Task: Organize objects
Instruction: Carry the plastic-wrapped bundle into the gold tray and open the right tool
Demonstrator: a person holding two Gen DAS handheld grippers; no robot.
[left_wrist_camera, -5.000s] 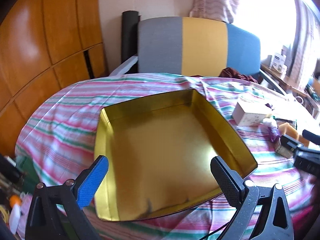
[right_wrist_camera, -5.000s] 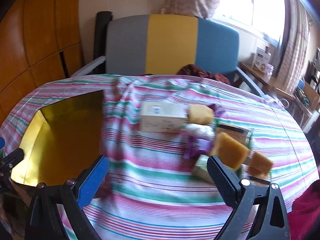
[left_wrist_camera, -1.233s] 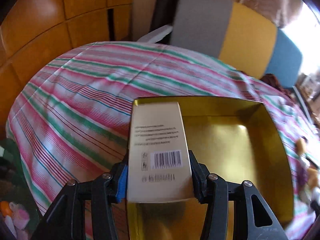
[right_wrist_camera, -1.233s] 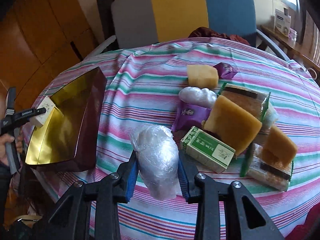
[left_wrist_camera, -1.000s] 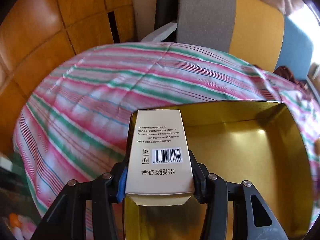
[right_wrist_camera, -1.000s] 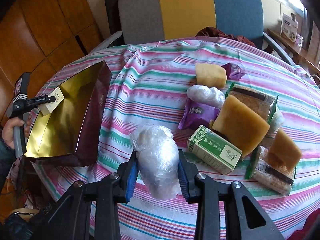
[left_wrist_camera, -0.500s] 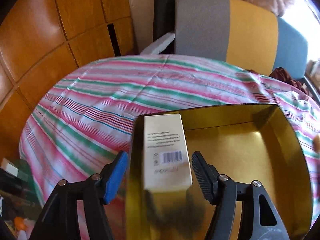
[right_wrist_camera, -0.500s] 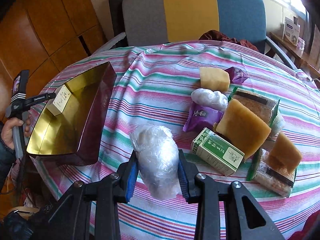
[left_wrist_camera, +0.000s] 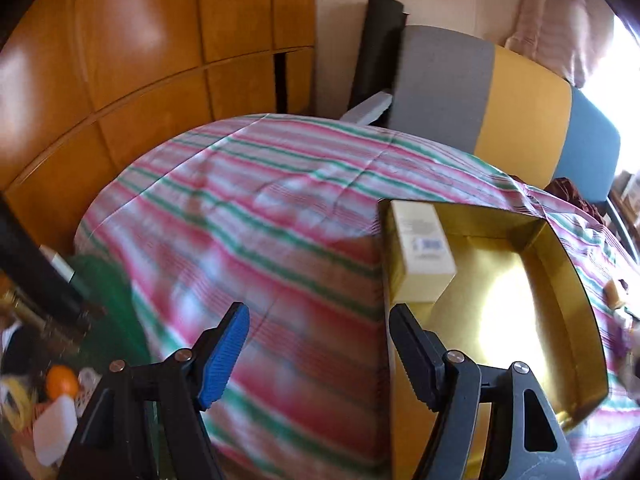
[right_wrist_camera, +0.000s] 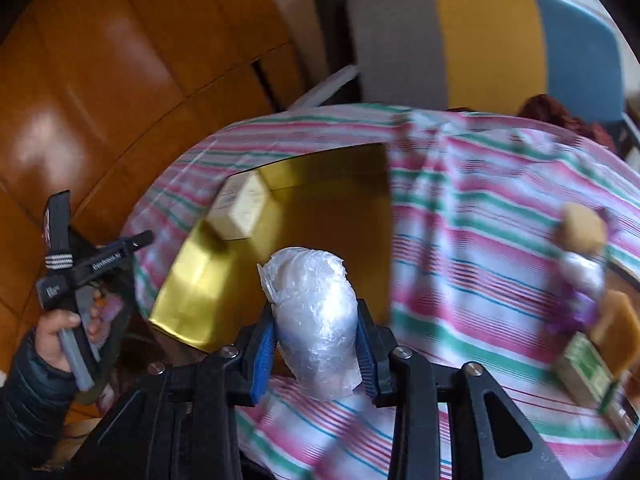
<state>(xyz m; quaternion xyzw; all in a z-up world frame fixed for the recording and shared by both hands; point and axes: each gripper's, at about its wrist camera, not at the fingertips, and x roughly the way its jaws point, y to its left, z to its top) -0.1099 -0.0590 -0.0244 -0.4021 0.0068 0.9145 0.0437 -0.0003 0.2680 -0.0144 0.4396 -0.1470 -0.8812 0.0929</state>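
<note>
A gold tin tray [left_wrist_camera: 576,288] lies on the striped tablecloth, also in the right wrist view [right_wrist_camera: 208,304]. A cream carton [left_wrist_camera: 420,248] lies in its far left corner, seen too in the right wrist view [right_wrist_camera: 240,208]. My left gripper [left_wrist_camera: 320,336] is open and empty, pulled back left of the tray; the right wrist view shows it [right_wrist_camera: 132,244] held in a hand. My right gripper [right_wrist_camera: 316,344] is shut on a clear plastic-wrapped bundle [right_wrist_camera: 312,312], held over the tray's near side.
Loose snacks lie at the table's right: a yellow cake [right_wrist_camera: 582,228], a purple packet [right_wrist_camera: 576,312], a green box [right_wrist_camera: 588,372]. A grey, yellow and blue chair [right_wrist_camera: 480,40] stands behind the table. Wooden panels [left_wrist_camera: 140,60] are at left. Clutter sits below the table's left edge [left_wrist_camera: 52,400].
My left gripper let go of the cream carton in the tray, opened wide and drew back to the left. My right gripper carried the wrapped bundle left toward the tray.
</note>
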